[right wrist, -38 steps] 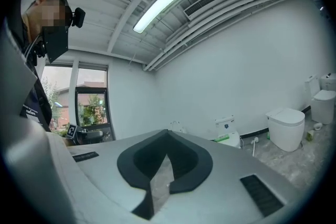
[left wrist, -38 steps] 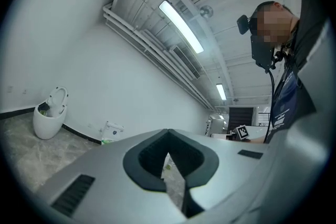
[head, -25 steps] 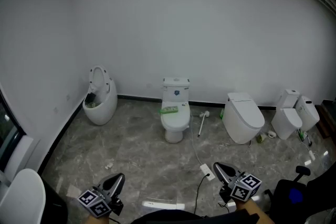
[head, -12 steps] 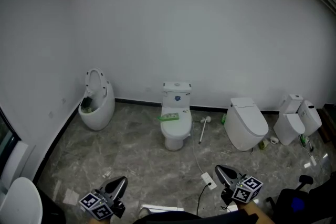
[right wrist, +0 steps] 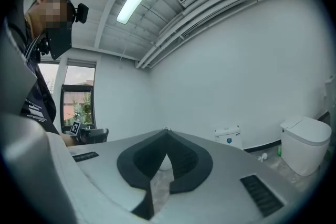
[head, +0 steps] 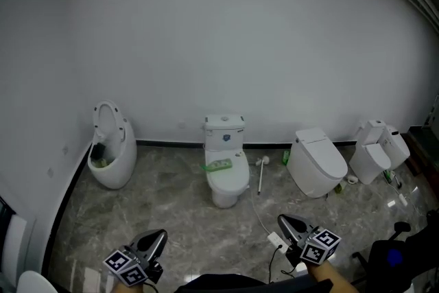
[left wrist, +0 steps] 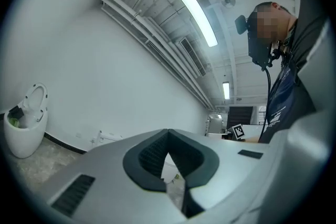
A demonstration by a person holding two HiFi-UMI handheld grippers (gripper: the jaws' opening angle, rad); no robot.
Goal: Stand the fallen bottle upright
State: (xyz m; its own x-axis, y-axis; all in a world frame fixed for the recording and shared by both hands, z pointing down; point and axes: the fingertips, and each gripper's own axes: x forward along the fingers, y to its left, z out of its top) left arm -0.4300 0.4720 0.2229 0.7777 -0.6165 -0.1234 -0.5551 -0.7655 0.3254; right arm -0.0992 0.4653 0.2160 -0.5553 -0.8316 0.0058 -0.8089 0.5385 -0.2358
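A small green bottle point(head: 285, 158) stands on the floor between the middle toilet point(head: 226, 171) and the toilet to its right point(head: 317, 162); it also shows in the right gripper view point(right wrist: 279, 150). Another small green thing point(head: 338, 187) lies by that right toilet, too small to tell what it is. A green item point(head: 218, 165) rests on the middle toilet's seat. My left gripper point(head: 158, 237) and right gripper point(head: 283, 220) sit at the bottom edge, far from the toilets. Both are shut and hold nothing, tips meeting in their own views point(left wrist: 168, 131) point(right wrist: 167, 131).
An egg-shaped toilet point(head: 110, 161) stands by the left wall, two more white toilets point(head: 378, 151) at far right. A toilet brush point(head: 261, 175) lies on the marble floor. A white power strip point(head: 275, 240) with cable is near my right gripper, a black chair point(head: 391, 257) at bottom right.
The whole view has shifted: the toilets now sit farther away and more to the left. A white object on the floor between the grippers has left the picture. Both grippers stay shut.
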